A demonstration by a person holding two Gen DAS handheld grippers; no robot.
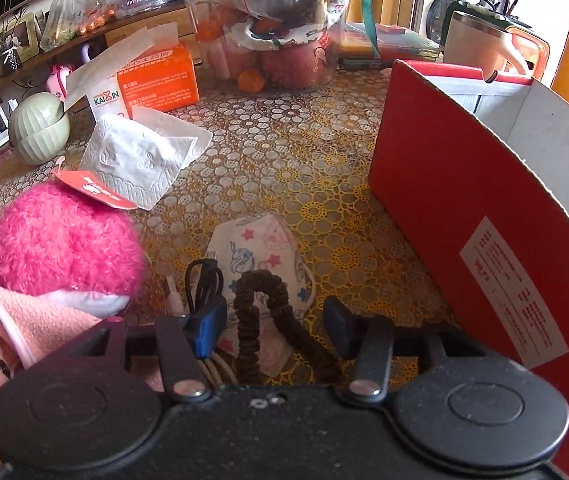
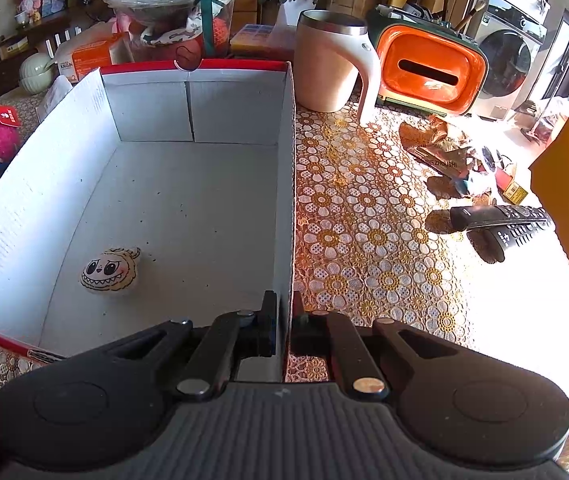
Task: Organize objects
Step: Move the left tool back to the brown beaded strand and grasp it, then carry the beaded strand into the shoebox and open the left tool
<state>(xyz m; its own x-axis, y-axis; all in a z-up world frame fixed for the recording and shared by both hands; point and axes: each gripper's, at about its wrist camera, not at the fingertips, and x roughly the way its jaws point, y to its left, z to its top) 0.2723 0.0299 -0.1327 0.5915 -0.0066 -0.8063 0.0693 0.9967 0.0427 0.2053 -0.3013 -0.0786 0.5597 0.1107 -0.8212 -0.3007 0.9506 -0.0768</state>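
My left gripper [image 1: 272,320] is open, low over the table, with a brown scrunchie [image 1: 268,316] between its fingers, lying on a printed child's face mask [image 1: 260,252]. A black cable [image 1: 204,280] lies by the left finger. A pink fluffy toy [image 1: 60,244] with a red tag sits to the left. My right gripper [image 2: 284,324] is shut on the right wall of the red cardboard box [image 2: 288,184], white inside. A small cream monster plush [image 2: 110,270] lies on the box floor. The box's red outer side [image 1: 444,184] stands right of the left gripper.
Tissue packs [image 1: 152,76] and loose tissues [image 1: 140,160], a green lidded bowl [image 1: 38,128] and a glass container of fruit [image 1: 272,28] stand at the back. A beige mug [image 2: 332,64], an orange tissue holder [image 2: 428,68], wrappers [image 2: 444,152] and two remotes [image 2: 500,220] lie right of the box.
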